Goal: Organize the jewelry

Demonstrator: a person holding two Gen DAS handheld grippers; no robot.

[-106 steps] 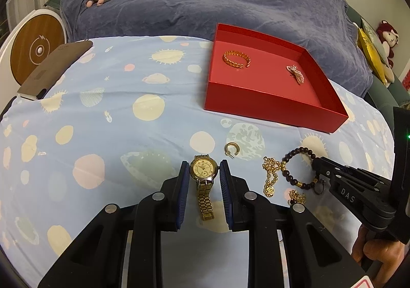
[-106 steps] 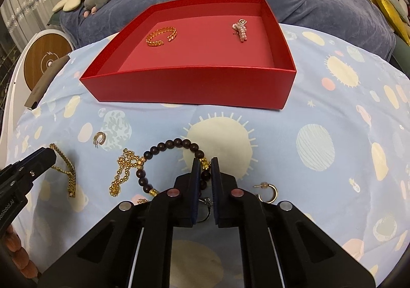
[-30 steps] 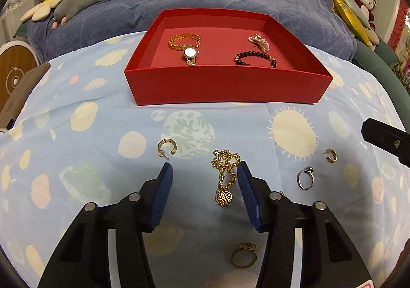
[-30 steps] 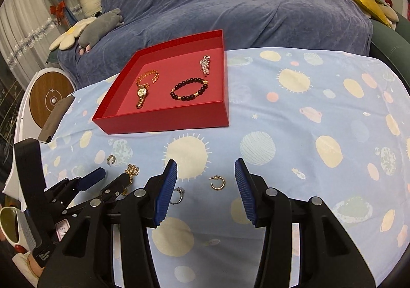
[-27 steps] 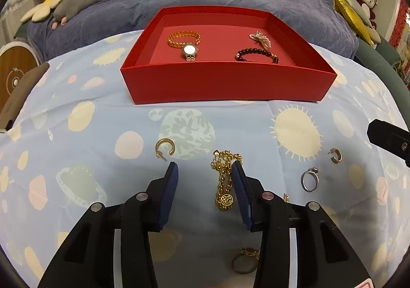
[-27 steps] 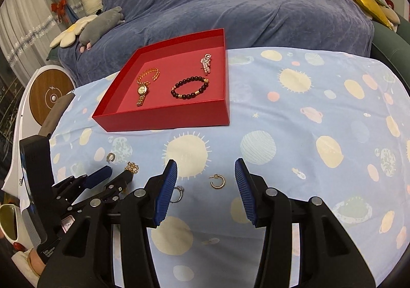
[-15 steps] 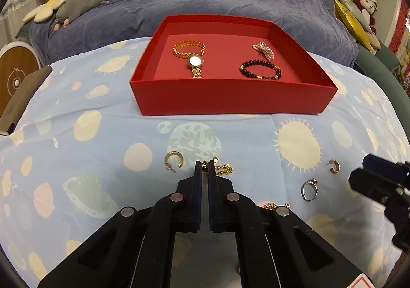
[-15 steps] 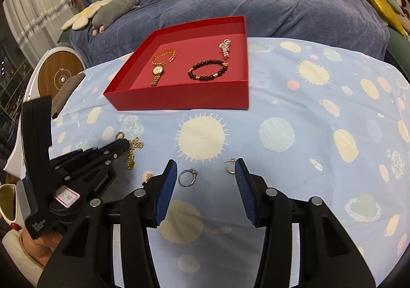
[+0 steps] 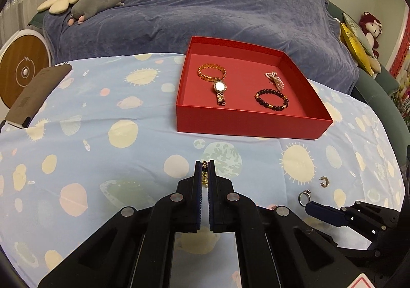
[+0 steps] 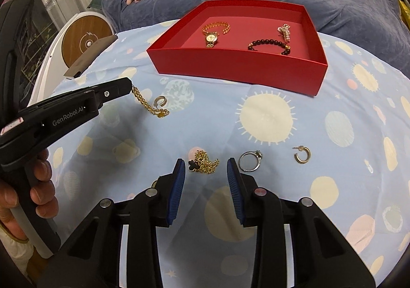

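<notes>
Right gripper [image 10: 205, 172] hovers low over the table [image 10: 266, 119], jaws wide and empty, straddling the black-clover necklace [image 10: 203, 163], which lies bunched on the cloth just ahead of and between the tips. That looks like a pre-grasp lineup: the heap is centred so a straight close should catch the chain. The silver ring [image 10: 249, 160] sits just outside the right jaw, touching nothing, and a gold hoop earring [image 10: 302, 154] lies further right, so closing here should not drag either along. Left gripper [image 9: 205, 167] has its jaws pinched nearly together on the gold chain [image 10: 148, 104]. Held by one end, the chain hangs from the tips while its coin pendant rests on or just above the cloth beside a second hoop earring [image 10: 161, 101]; I can't tell if the two touch. An end grip makes sense because it lets the chain trail out straight for the carry instead of knotting. Beyond both sets of jaws, well apart from the loose pieces, the red box [image 10: 238, 67] sits open-topped. It already holds a gold bracelet [image 9: 212, 73], a watch [image 9: 219, 90], a bead bracelet [image 9: 272, 100] and a pearl clip [image 9: 275, 79], spread out so nothing tangles. Judging by that, the held chain goes there next, and five pieces remain outside.
</notes>
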